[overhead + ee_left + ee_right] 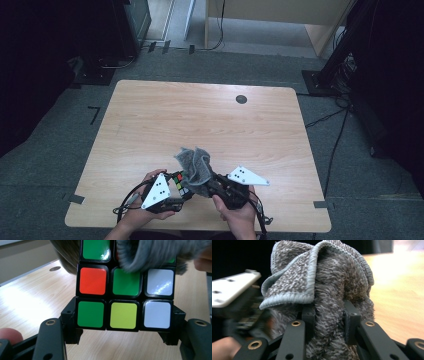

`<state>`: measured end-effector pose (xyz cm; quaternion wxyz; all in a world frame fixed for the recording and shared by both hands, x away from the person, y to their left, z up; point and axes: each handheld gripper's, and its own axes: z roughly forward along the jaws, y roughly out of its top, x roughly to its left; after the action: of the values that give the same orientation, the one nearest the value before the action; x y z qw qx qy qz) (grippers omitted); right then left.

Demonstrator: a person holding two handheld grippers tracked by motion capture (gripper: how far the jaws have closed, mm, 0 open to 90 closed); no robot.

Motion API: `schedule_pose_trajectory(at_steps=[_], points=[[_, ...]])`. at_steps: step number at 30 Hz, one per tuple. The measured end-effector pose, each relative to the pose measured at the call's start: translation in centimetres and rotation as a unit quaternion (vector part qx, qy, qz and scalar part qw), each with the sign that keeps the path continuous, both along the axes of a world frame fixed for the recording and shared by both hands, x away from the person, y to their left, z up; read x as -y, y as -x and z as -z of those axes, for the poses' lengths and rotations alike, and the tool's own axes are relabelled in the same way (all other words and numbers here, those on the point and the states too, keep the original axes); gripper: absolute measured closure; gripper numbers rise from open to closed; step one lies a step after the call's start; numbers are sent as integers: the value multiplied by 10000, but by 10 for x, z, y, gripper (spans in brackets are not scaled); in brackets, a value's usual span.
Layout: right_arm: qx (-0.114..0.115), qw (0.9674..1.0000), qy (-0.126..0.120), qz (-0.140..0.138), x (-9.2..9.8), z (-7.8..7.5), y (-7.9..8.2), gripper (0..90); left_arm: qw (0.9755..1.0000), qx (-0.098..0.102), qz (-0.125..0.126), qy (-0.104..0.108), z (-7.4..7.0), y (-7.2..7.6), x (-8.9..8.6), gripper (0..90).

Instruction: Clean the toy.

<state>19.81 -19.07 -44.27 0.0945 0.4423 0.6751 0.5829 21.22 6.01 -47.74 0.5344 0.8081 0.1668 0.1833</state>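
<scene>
A: Table (150, 115)?
B: Upper part bare; all action at the lower edge, centre.
A: Grippers?
B: Right gripper (329, 315) clamps cloth (329, 277); left gripper (123, 322) clamps cube (123, 287), cloth touching its top.

Counter (200, 120): light wood-grain top w/ rounded corners, seen from above in high view, standing on grey carpet floor (45, 155). Small dark round disc (241, 99) set in its surface near far edge, right of centre. Rest of the top is bare wood. Near edge: person's hands work above it; can't tell if anything they hold touches the wood.
</scene>
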Motion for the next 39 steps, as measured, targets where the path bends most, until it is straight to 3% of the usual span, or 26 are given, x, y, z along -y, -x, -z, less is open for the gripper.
schedule_pose_trajectory(at_steps=[2,5,8,11,13,16,19,22,24,26,28,30,31,32,33,36,39], points=[[-157,9993,201,265,6,6,-4,707,10000,-24,-13,80,0,-2,-2,339],[-220,9992,72,313,9,3,-4,711,9999,-22,-13,141,0,-3,-3,339],[108,9999,116,-45,-6,-11,5,710,10000,13,4,85,0,-2,-2,339],[303,9991,295,-42,-13,-13,10,708,10000,27,-28,49,-1,0,-1,339],[101,9995,266,116,-5,-8,6,707,10000,42,-44,41,-3,1,-1,338],[-199,9967,627,467,6,2,-1,708,9999,-25,-28,146,-3,0,-1,338],[-213,9972,518,505,11,-1,-1,708,9999,-37,-65,143,-1,-1,0,338],[12,9998,101,179,7,-13,6,704,9999,-62,-80,84,3,-2,1,338],[41,10000,-9,-25,0,-17,9,703,10000,-23,-22,90,2,0,1,338],[32,9998,189,-68,-4,-14,8,700,9999,18,-3,125,-1,2,1,338],[-41,9997,227,100,0,-6,4,700,9999,68,-31,79,-2,2,0,338],[-236,9972,582,403,8,3,-4,700,9995,-20,25,307,-2,0,-4,338],[-471,9971,453,402,14,7,-9,698,9993,-46,34,381,-2,-1,-6,338],[-732,9967,118,343,20,10,-12,698,9993,-49,28,371,-2,-2,-6,338],[-827,9960,-124,301,23,10,-13,698,9995,-43,13,313,-2,-2,-5,339],[-443,9983,-366,48,18,-1,-5,698,9999,-76,1,145,2,-2,0,338],[-200,9973,-589,-384,5,-12,4,698,9999,-62,73,106,3,-1,3,338]])
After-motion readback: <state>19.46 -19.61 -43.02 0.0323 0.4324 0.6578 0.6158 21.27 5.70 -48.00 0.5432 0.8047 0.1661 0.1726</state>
